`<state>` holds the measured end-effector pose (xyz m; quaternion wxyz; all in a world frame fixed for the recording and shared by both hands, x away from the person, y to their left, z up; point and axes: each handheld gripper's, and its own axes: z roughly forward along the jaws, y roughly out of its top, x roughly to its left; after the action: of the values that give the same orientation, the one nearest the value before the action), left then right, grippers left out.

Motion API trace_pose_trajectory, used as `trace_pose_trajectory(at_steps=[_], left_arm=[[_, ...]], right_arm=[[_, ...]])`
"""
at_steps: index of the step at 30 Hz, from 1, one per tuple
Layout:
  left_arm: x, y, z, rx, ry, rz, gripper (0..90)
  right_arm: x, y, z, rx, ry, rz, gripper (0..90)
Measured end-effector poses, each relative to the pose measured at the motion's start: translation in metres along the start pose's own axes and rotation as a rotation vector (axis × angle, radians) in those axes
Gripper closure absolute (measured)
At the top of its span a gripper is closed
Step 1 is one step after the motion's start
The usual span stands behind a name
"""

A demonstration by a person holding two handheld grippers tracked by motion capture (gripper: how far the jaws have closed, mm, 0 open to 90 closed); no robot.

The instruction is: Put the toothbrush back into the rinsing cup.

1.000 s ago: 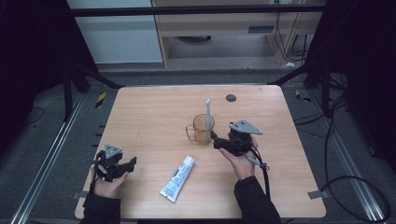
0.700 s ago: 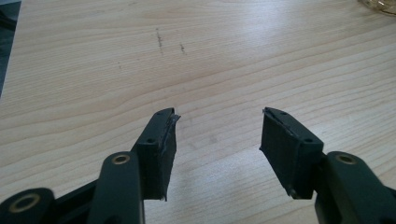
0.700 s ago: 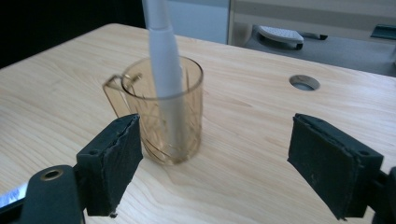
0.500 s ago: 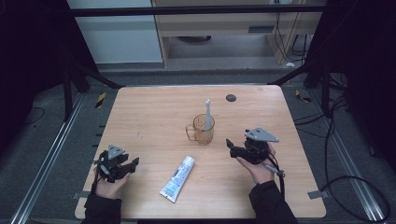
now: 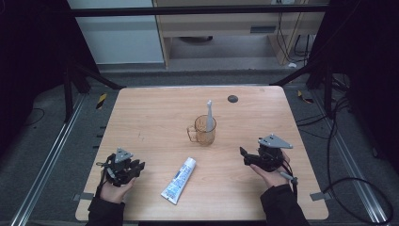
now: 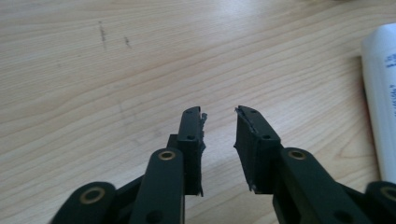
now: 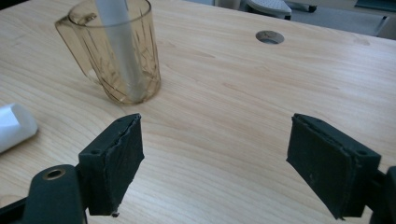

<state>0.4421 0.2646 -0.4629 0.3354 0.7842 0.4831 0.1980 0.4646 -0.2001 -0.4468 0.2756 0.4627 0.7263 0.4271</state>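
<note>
An amber see-through mug (image 5: 205, 132) stands mid-table with a white toothbrush (image 5: 209, 113) upright in it. A white toothpaste tube (image 5: 179, 180) lies flat nearer the front edge. My left gripper (image 5: 139, 165) rests low at the front left, left of the tube. Its jaws have just been closing and stand a narrow gap apart with nothing between them (image 6: 219, 114). The tube's side (image 6: 380, 93) shows at the right. My right gripper (image 5: 243, 155) is at the front right, open wide and empty (image 7: 215, 120), facing the mug (image 7: 121, 60) and toothbrush (image 7: 119, 37).
A dark round grommet hole (image 5: 232, 98) sits in the wooden table (image 5: 155, 117) near its far edge, also seen as the hole (image 7: 269, 37) in the right gripper view. Metal frame rails and cables run along both sides of the table.
The right gripper has pulled away from the mug, moving right and toward the front edge. The left hand stayed put, and its jaws have drawn closer together.
</note>
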Motion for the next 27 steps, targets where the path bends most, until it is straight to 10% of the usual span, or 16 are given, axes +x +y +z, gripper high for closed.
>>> trace_pose_trajectory(at_steps=[27], left_arm=[[-0.049, -0.003, 0.004, 0.119, -0.167, 0.126, 89.7]], right_arm=[[-0.022, -0.031, -0.017, 0.054, -0.053, 0.025, 18.6]])
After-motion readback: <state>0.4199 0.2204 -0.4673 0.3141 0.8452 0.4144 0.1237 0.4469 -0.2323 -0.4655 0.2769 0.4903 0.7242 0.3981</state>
